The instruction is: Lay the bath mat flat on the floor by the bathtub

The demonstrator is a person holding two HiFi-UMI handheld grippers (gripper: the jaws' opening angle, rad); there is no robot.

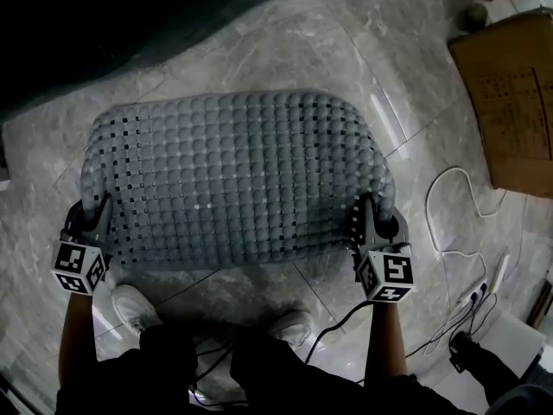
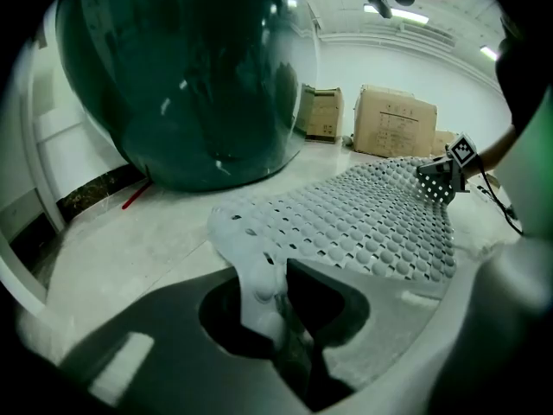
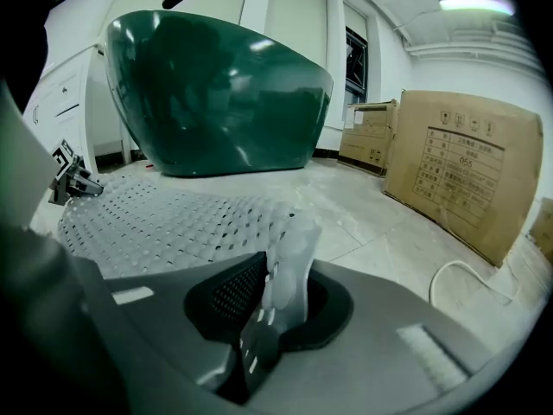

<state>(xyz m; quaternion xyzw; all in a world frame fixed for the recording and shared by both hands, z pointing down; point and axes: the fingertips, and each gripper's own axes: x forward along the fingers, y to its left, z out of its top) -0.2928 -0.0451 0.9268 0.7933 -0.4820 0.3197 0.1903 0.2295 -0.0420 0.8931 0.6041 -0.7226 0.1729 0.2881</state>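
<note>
Head view: grey dimpled bath mat (image 1: 233,175) lies mostly on marble floor (image 1: 346,33) beside dark green bathtub (image 3: 216,93), near edge raised. Near corners pinched by left tongs (image 1: 91,214) and right tongs (image 1: 367,214). Mat bends at both grips: judged soft, rubbery, light, non-fragile; corner holds suit it.

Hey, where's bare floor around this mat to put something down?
Bare floor lies beyond the mat, between the tub and the box, and in a strip left of the mat. At near right, cables crowd the floor; shoes stand just behind the mat.
</note>
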